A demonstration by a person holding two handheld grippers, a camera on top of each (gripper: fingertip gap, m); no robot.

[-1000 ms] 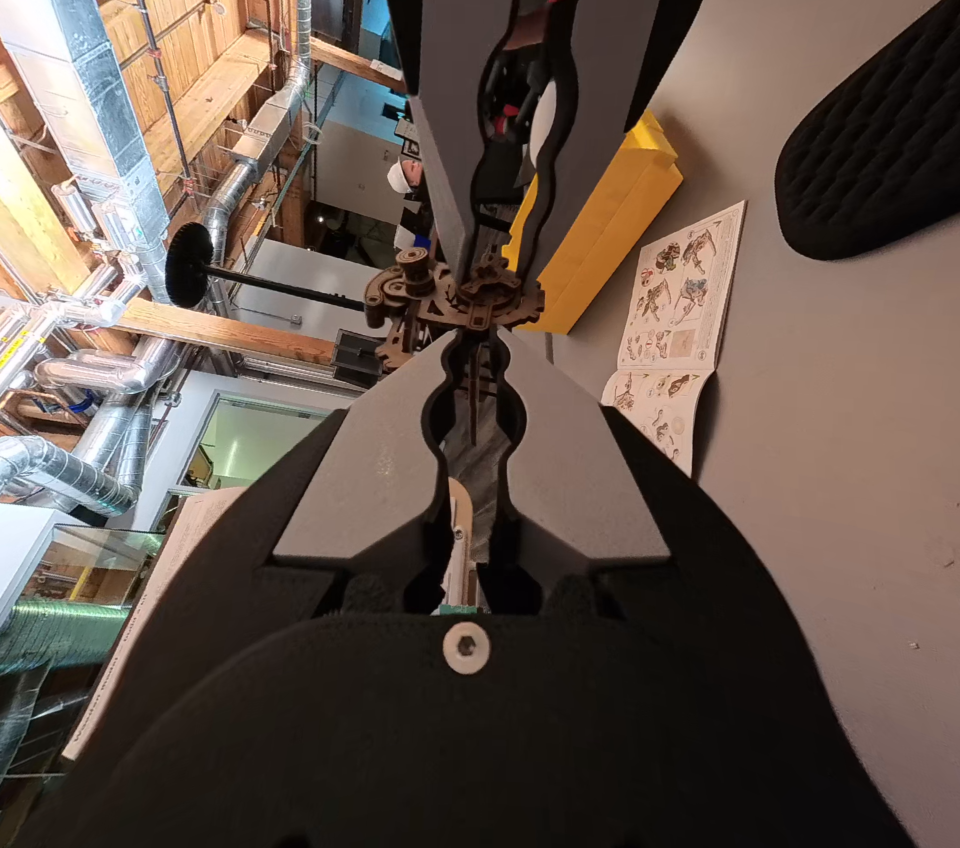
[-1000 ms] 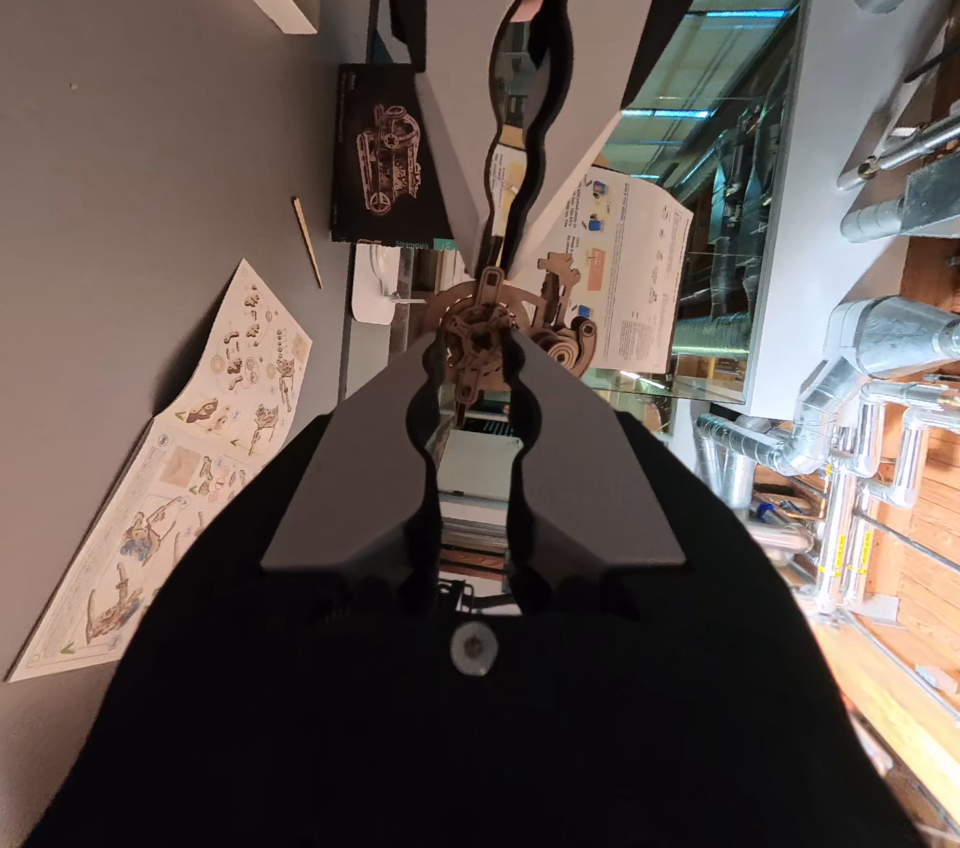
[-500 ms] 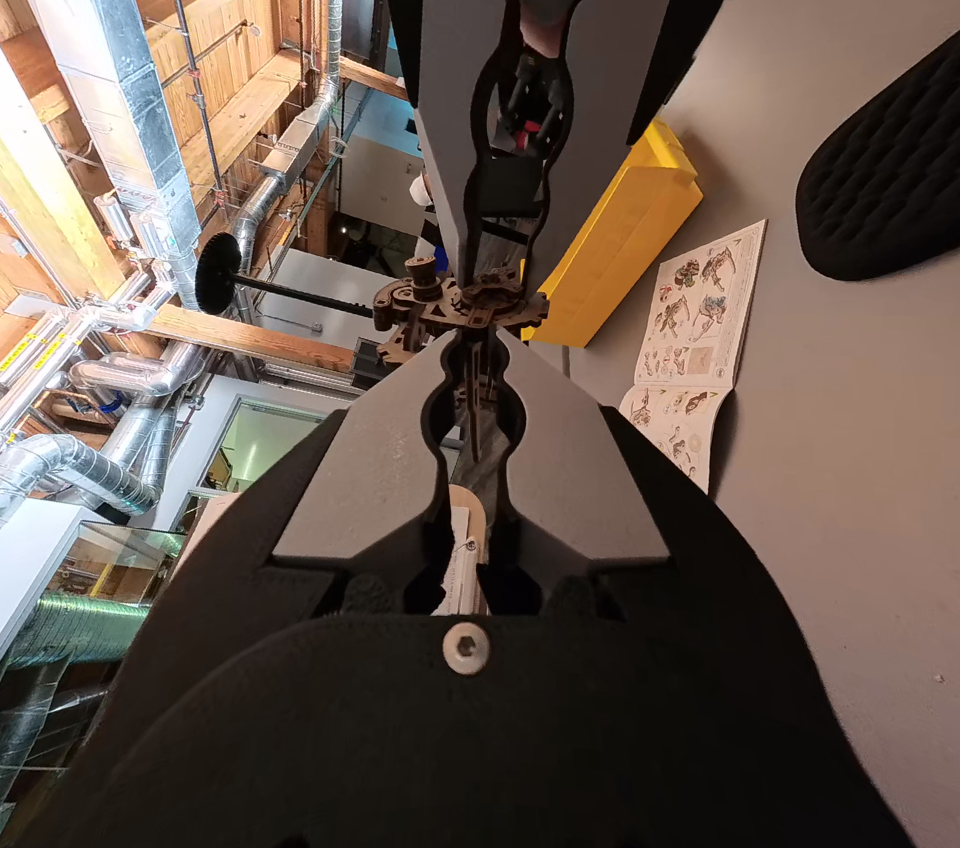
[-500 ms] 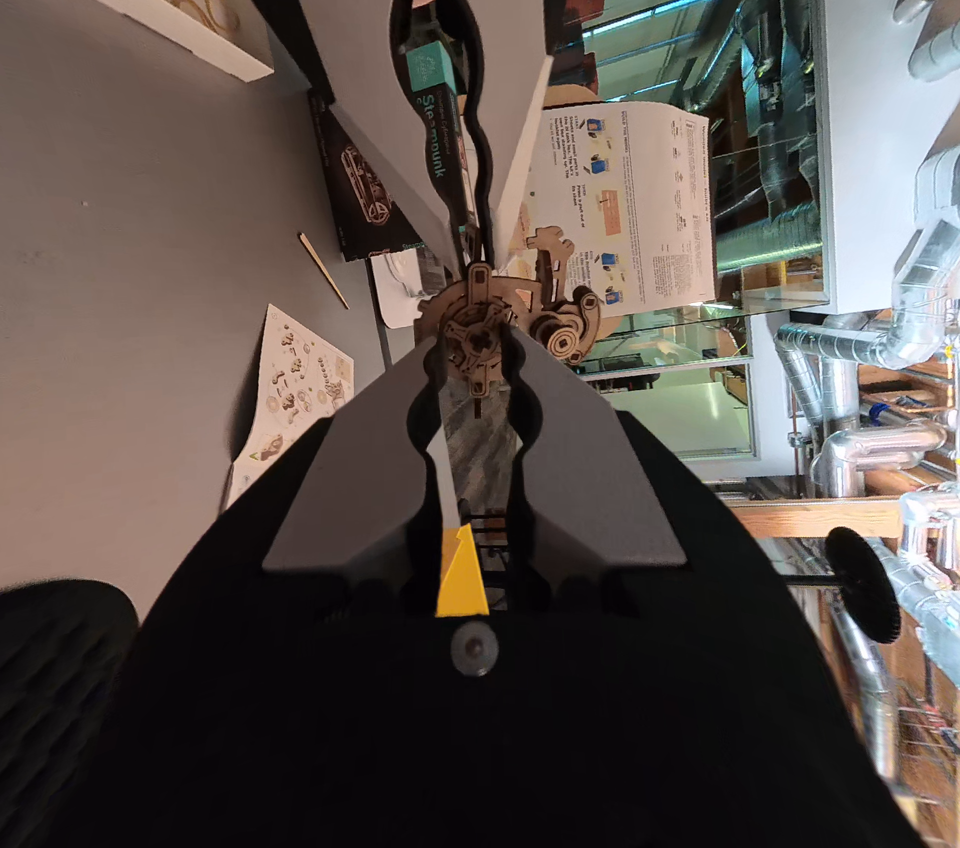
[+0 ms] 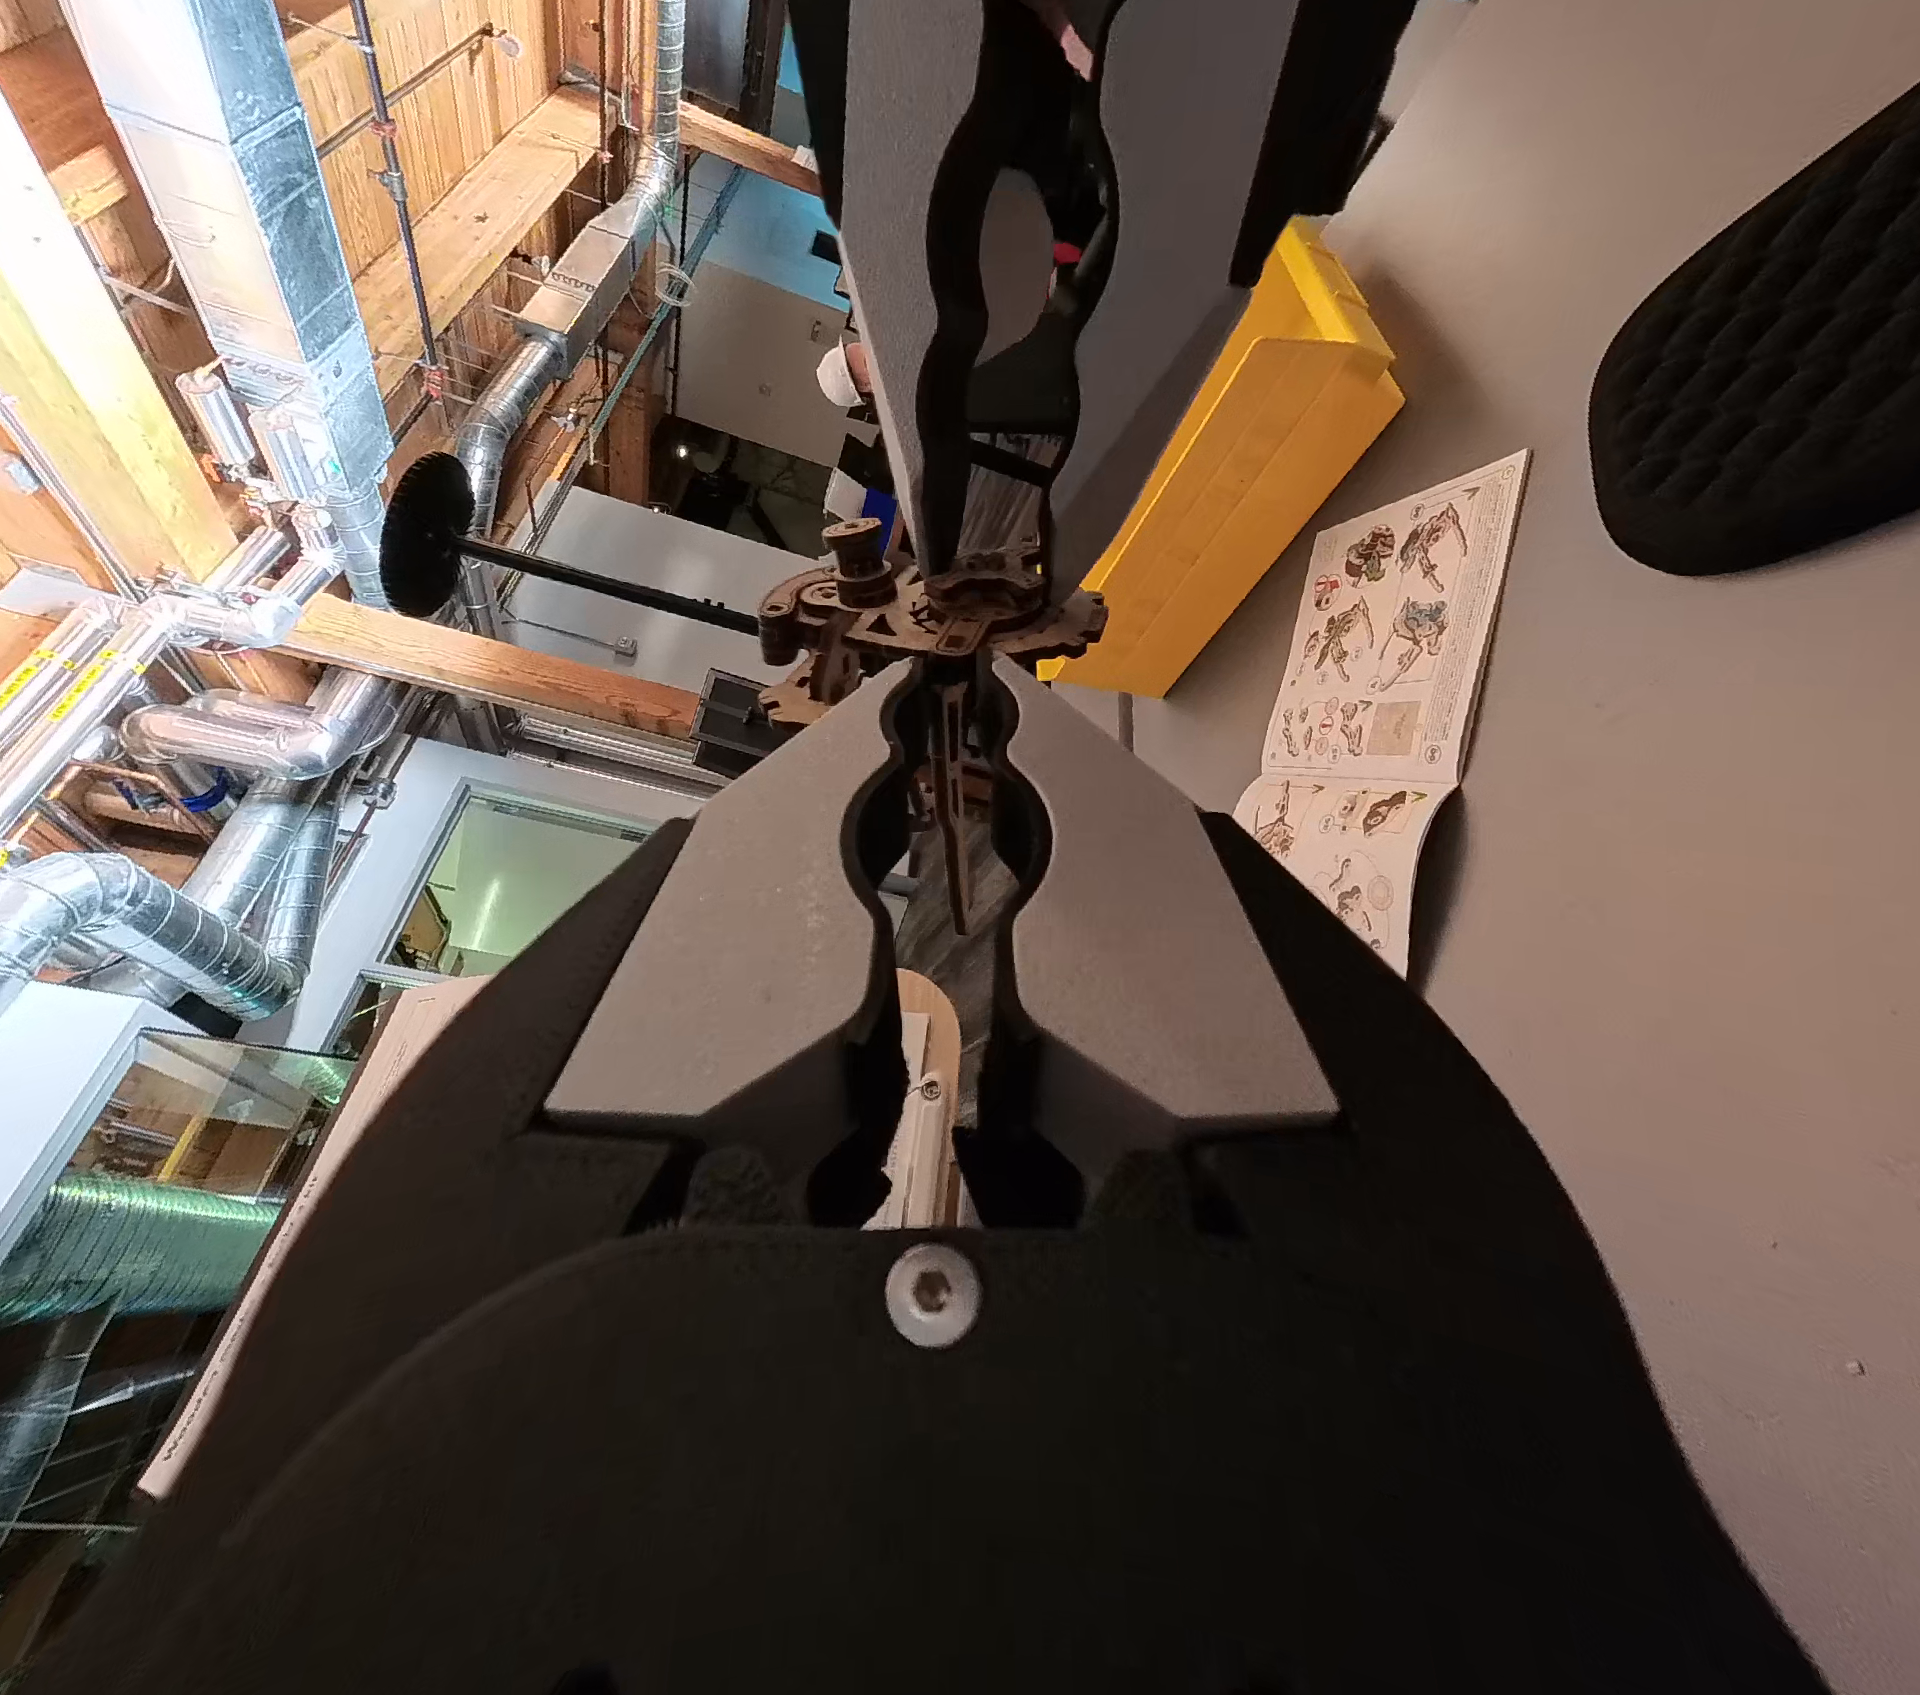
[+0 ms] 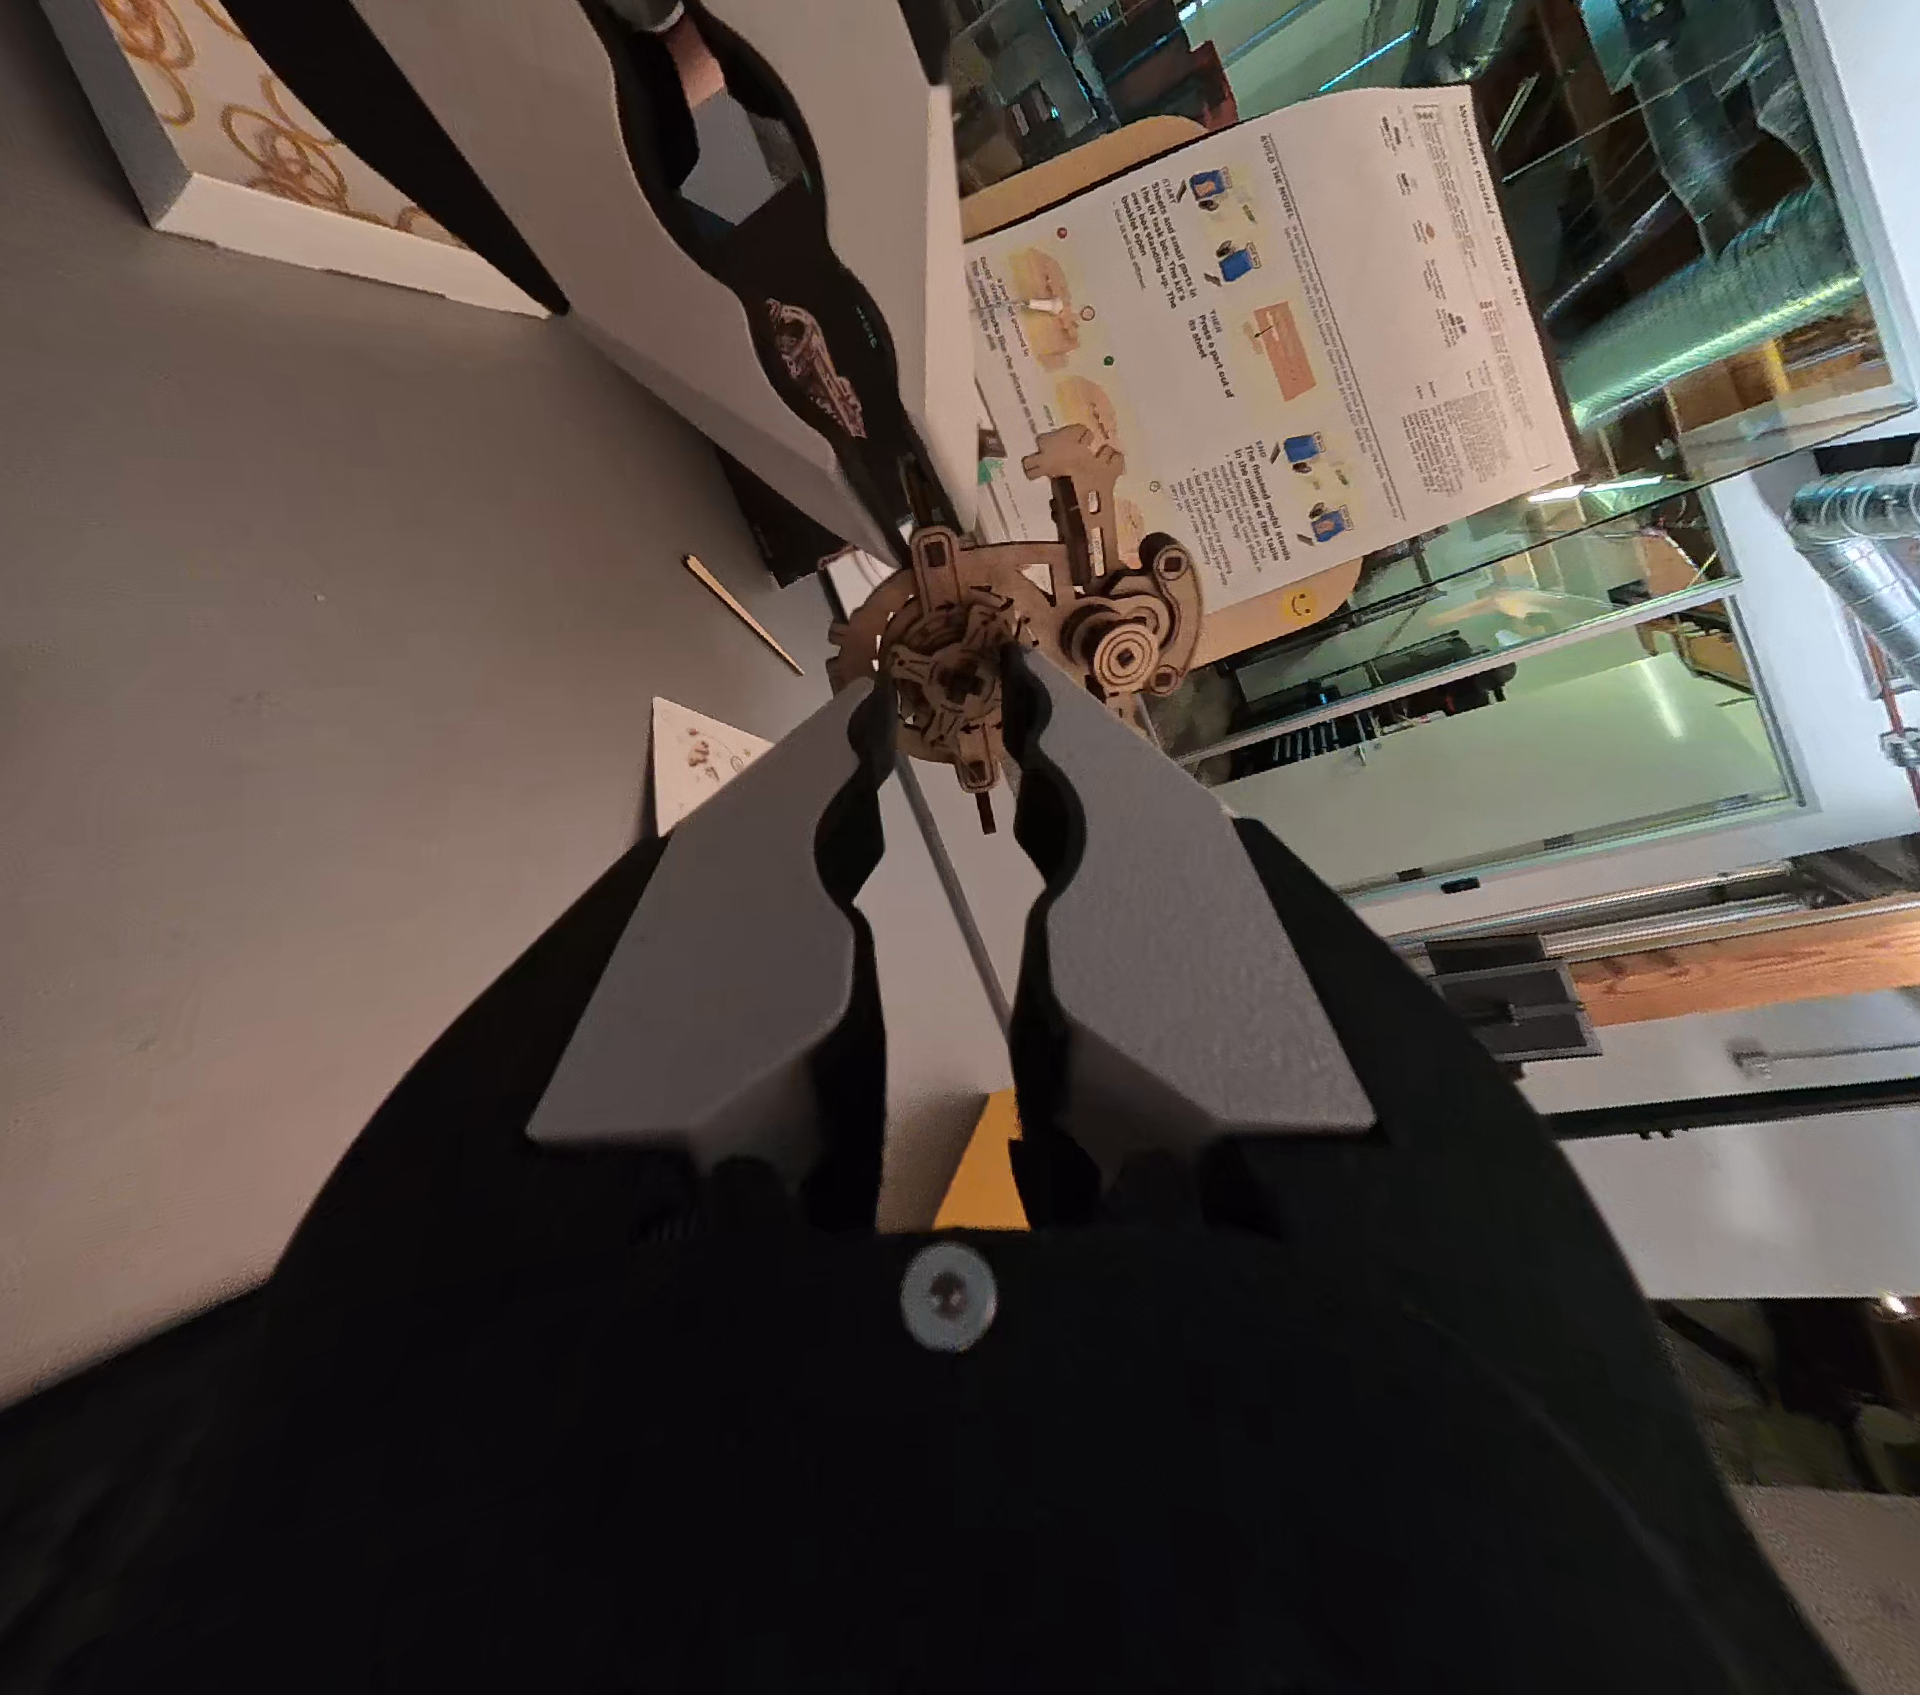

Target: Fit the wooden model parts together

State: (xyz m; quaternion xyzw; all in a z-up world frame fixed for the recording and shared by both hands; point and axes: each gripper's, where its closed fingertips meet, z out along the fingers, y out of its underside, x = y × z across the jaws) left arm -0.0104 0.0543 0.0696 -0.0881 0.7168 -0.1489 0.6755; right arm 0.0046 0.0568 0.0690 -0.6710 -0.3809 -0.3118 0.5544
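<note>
A grey table sits under exposed silver ducts. Both the left gripper and right gripper pinch the wooden model, seemingly tightly. The right view has swung further toward the table than half a second ago.

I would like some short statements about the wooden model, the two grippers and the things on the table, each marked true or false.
1. Both grippers hold the wooden model in the air. True: the left gripper and the right gripper pinch it from opposite sides.
2. The bin on the table is red. False: the bin is yellow.
3. An open instruction booklet lies on the grey table. True.
4. The thin wooden stick is held by the right gripper. False: the stick lies on the table.
</note>
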